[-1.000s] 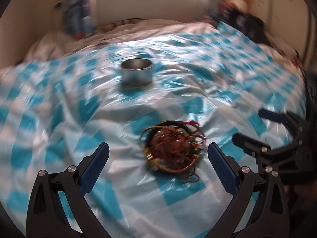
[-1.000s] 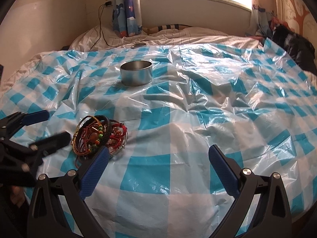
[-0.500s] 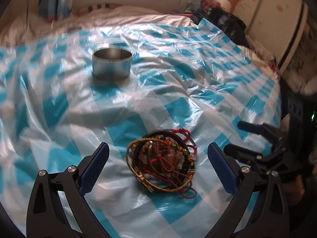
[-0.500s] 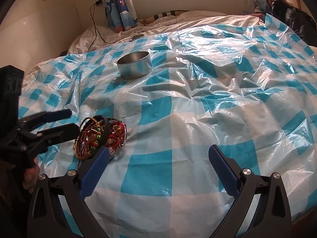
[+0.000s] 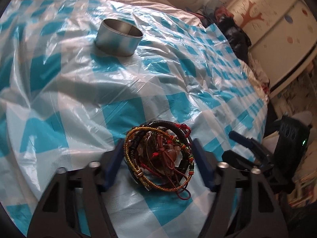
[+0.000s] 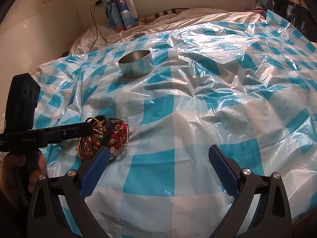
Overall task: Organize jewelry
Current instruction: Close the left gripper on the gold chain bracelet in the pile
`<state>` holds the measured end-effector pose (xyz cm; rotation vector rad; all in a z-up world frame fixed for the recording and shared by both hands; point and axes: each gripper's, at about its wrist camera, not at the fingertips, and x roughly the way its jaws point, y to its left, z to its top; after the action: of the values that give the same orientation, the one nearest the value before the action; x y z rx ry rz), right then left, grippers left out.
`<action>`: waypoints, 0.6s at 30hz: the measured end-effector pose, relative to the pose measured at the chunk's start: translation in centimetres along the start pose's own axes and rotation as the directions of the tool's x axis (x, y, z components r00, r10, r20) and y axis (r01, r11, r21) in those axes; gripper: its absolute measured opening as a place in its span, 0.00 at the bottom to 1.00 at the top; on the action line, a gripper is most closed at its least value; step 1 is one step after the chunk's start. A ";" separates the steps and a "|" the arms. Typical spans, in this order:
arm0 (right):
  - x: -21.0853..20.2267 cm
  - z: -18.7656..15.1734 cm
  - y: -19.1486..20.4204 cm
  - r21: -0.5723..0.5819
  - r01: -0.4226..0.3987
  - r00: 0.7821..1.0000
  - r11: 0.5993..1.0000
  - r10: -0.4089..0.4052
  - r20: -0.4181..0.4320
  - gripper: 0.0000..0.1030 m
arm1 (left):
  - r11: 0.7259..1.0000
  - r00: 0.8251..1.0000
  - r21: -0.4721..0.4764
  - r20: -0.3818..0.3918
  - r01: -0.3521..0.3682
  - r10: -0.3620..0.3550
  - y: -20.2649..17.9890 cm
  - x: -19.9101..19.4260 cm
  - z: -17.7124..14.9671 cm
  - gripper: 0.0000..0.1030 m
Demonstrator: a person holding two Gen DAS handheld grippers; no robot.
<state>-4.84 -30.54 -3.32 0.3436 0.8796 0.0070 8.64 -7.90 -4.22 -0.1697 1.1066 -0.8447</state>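
A tangle of cord and bead bracelets [image 5: 158, 154] lies on the blue-and-white checked plastic sheet [image 5: 65, 103]. My left gripper [image 5: 158, 142] straddles the tangle and its jaws are closing. The blue pads [image 5: 113, 164] meet the tangle's left and right sides. In the right wrist view the bracelets [image 6: 103, 134] sit at the left, with a left finger [image 6: 59, 133] lying across them. My right gripper [image 6: 158, 170] hangs open and empty over the sheet, to the right of the tangle. A round metal tin [image 5: 116, 39] stands open farther back.
The sheet [image 6: 218, 99] covers a bed and is wrinkled. A small round lid [image 6: 137, 36] lies behind the tin [image 6: 136, 65] near a cable and curtain. A black bag [image 6: 291, 10] sits at the far right. A hand [image 6: 37, 164] holds the left gripper's handle.
My left gripper came forward and down around the bracelets, rolled, and its jaws narrowed from wide apart to the tangle's sides. The right gripper stayed almost still.
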 end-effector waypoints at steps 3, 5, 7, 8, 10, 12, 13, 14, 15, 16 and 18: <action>0.1 0.0 0.1 -0.006 0.010 1.000 1.000 -0.010 -0.001 0.93 | 0.999 1.000 -0.047 -0.015 -0.024 0.023 0.9 0.1 -0.1 0.19; 0.2 -0.1 0.1 -0.010 0.017 1.000 1.000 -0.017 0.000 0.93 | 0.998 0.999 -0.056 -0.013 -0.031 0.031 1.2 -0.1 -0.2 0.12; 0.2 -0.1 0.2 -0.016 0.022 1.000 1.000 -0.022 0.004 0.93 | 0.998 0.999 -0.043 -0.005 -0.044 0.044 0.9 -0.4 -0.2 0.11; 0.2 -0.2 0.3 -0.020 0.026 1.000 0.999 -0.026 0.007 0.93 | 0.998 0.999 -0.033 0.001 -0.052 0.052 0.6 -0.6 -0.2 0.11; 0.2 -0.2 0.4 -0.029 0.031 0.999 0.999 -0.031 0.010 0.93 | 0.998 0.998 -0.021 0.020 -0.062 0.062 0.4 -1.3 0.0 0.10; 0.2 -0.3 0.6 -0.039 0.038 0.999 0.999 -0.037 0.015 0.93 | 0.997 0.996 -0.011 0.041 -0.077 0.078 0.2 -2.1 0.1 0.10; 0.2 -0.3 0.7 -0.043 0.039 0.999 0.998 -0.039 0.016 0.93 | 0.994 0.993 0.003 0.048 -0.105 0.105 0.1 -2.4 0.1 0.10; 0.2 -0.3 0.8 -0.050 0.044 0.999 0.998 -0.043 0.018 0.93 | 0.989 0.988 0.023 0.049 -0.149 0.148 -0.1 -2.6 0.1 0.10; 0.2 -0.3 0.9 -0.055 0.046 0.999 0.997 -0.045 0.018 0.93 | 0.980 0.980 0.045 0.047 -0.194 0.192 -0.2 -2.6 0.0 0.08; 0.3 -0.4 1.0 -0.060 0.049 0.999 0.997 -0.048 0.017 0.93 | 0.973 0.974 0.062 0.048 -0.224 0.221 -0.3 -2.6 0.0 0.06; 0.3 -0.5 1.2 -0.071 0.053 0.998 0.996 -0.052 0.019 0.93 | 0.977 0.978 0.047 0.049 -0.207 0.205 0.0 -3.0 0.0 0.04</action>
<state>-4.83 -29.21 -3.49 0.2531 0.8688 -0.0129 8.10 -5.93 -2.07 -0.0292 1.0403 -0.6800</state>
